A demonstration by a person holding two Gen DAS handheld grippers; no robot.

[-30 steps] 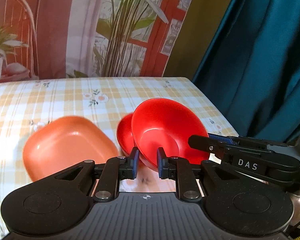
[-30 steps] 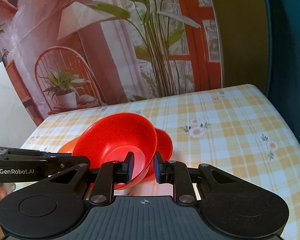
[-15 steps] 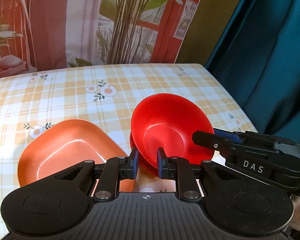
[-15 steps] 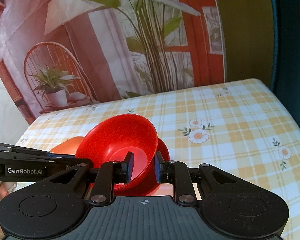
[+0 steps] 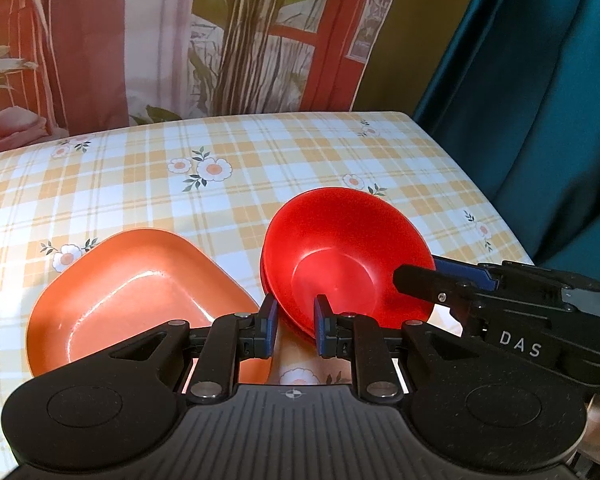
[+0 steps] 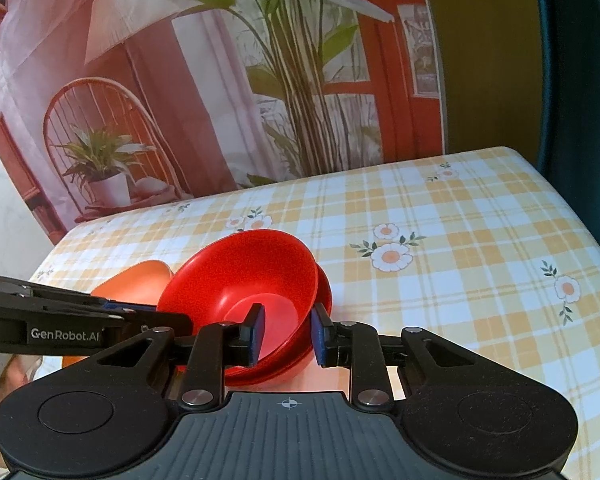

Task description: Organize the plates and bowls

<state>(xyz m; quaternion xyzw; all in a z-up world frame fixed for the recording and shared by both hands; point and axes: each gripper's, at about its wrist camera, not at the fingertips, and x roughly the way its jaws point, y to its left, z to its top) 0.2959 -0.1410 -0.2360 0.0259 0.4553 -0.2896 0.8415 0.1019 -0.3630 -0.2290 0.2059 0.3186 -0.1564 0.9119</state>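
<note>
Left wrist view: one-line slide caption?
Right tool holds the upper red bowl nested in a second bowl, beside the orange square plate on the checked tablecloth.
</note>
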